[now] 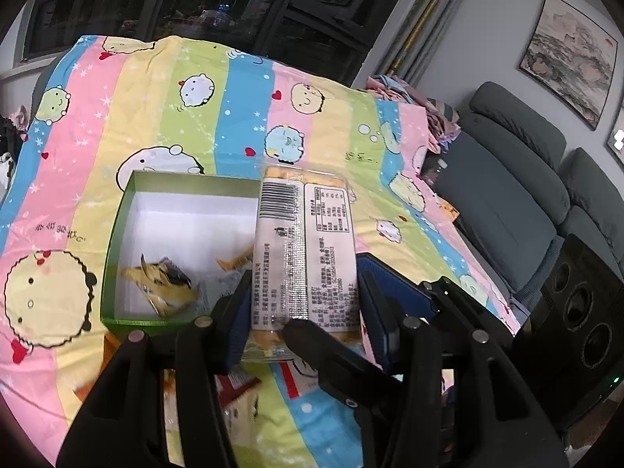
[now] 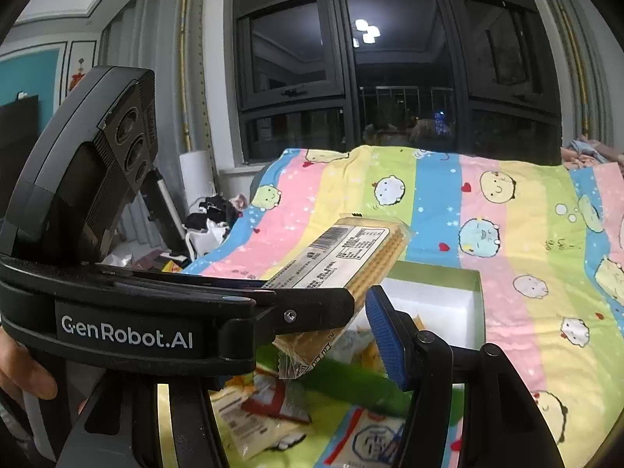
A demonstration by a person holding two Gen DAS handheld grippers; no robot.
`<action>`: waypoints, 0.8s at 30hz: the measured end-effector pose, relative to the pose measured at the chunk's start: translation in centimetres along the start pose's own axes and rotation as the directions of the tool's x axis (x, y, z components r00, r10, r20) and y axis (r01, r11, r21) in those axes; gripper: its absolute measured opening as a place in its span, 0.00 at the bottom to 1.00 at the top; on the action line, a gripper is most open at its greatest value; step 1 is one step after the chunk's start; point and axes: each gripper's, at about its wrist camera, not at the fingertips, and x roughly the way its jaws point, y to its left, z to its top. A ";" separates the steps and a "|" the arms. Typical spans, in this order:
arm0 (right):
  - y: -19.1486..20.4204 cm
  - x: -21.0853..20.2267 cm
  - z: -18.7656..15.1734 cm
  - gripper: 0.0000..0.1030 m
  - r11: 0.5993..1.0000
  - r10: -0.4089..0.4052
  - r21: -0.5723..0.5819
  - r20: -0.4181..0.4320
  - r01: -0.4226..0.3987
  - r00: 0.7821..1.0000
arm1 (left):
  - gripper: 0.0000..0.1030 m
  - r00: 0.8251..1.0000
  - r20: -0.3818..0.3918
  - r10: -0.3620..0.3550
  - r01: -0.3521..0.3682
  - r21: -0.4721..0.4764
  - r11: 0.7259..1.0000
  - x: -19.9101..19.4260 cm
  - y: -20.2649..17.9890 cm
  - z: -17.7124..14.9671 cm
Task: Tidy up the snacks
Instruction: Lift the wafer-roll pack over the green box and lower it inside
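The left gripper (image 1: 304,292) clamps a clear-wrapped biscuit pack (image 1: 308,241) by its long sides, label up, lifted over the striped cartoon bedsheet (image 1: 175,117); just ahead and left of it sits the green box (image 1: 117,241) — a few small wrapped snacks (image 1: 163,280) inside; the right gripper (image 2: 362,312), beside the pack, holds nothing; its jaws stand partly apart.

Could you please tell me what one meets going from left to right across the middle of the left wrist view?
Green box → yellow snack wrapper inside it → cracker pack held in the left gripper → grey sofa.
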 end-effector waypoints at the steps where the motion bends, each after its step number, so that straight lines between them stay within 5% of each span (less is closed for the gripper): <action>1: -0.1 0.4 0.1 0.59 1.000 0.000 0.000 -0.002 0.000 1.000 | 0.49 1.000 0.000 0.003 -0.003 0.001 1.000 0.2 0.2 0.2; 24: -3.6 7.8 -1.1 0.58 0.998 0.012 0.064 -0.112 -0.005 0.994 | 0.49 0.994 -0.087 0.071 -0.074 -0.031 0.997 7.4 4.2 1.2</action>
